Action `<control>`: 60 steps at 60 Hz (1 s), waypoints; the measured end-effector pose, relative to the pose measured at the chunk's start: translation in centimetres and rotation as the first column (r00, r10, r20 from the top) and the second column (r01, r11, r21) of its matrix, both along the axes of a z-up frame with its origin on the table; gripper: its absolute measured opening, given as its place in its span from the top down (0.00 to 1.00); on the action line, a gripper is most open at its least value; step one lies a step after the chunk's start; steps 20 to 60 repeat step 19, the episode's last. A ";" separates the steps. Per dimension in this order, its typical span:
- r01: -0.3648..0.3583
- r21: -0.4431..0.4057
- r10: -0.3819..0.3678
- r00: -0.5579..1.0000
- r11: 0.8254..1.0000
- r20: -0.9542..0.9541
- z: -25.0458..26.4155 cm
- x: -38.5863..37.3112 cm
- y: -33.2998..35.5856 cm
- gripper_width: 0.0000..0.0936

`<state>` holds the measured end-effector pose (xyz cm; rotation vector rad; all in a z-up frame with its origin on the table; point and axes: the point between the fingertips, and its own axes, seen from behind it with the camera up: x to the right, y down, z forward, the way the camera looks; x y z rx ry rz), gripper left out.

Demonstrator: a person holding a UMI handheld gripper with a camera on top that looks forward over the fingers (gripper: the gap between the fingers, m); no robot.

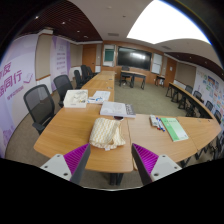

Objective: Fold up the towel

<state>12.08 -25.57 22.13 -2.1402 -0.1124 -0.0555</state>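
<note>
A cream towel lies bunched in a loose heap near the front edge of a wooden table. My gripper hangs above and in front of the table's near edge, short of the towel. Its two fingers with purple pads stand wide apart with nothing between them. The towel sits ahead of the fingers, roughly centred between them.
A second wooden table to the right holds a green book and small items. Papers and books lie farther back on the table. Black office chairs stand along the left. More tables and chairs fill the room behind.
</note>
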 end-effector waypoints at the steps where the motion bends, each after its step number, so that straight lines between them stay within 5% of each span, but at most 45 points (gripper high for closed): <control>1: 0.001 0.002 -0.001 1.000 1.000 0.001 0.2 -0.2 -0.6 0.09; 19: 0.010 0.019 -0.011 1.000 1.000 0.011 2.1 -1.6 -8.2 0.09; 60: 0.010 0.019 -0.011 1.000 1.000 0.011 2.1 -1.6 -8.2 0.09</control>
